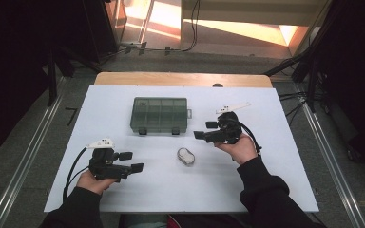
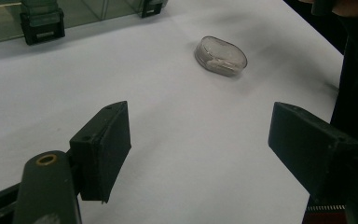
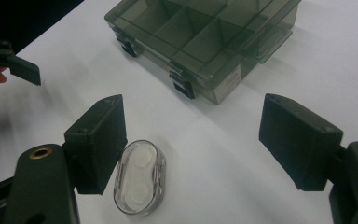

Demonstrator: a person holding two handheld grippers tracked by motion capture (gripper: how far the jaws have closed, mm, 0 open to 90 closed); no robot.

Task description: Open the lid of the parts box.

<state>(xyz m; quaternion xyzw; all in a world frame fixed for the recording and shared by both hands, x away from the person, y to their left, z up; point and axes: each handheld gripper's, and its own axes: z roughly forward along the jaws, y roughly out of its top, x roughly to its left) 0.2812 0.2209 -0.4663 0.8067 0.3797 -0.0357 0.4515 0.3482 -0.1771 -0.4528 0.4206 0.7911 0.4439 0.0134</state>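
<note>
A smoky green compartment box (image 1: 159,115) with its lid closed and two black latches sits mid-table; the right gripper view shows it (image 3: 205,37) ahead. A small clear oval case (image 1: 186,156) lies on the white board in front of the box. My left gripper (image 1: 128,161) is open at the near left, pointing right toward the oval case (image 2: 220,55), well short of it. My right gripper (image 1: 205,130) is open, just right of the box, with the oval case (image 3: 140,183) lying by its left jaw. Nothing is between either pair of jaws.
The white board (image 1: 266,180) covers a wooden table (image 1: 180,79) and ends at its edges all around. Metal rails and cables run along the floor at both sides. The person's sleeves come in at the bottom.
</note>
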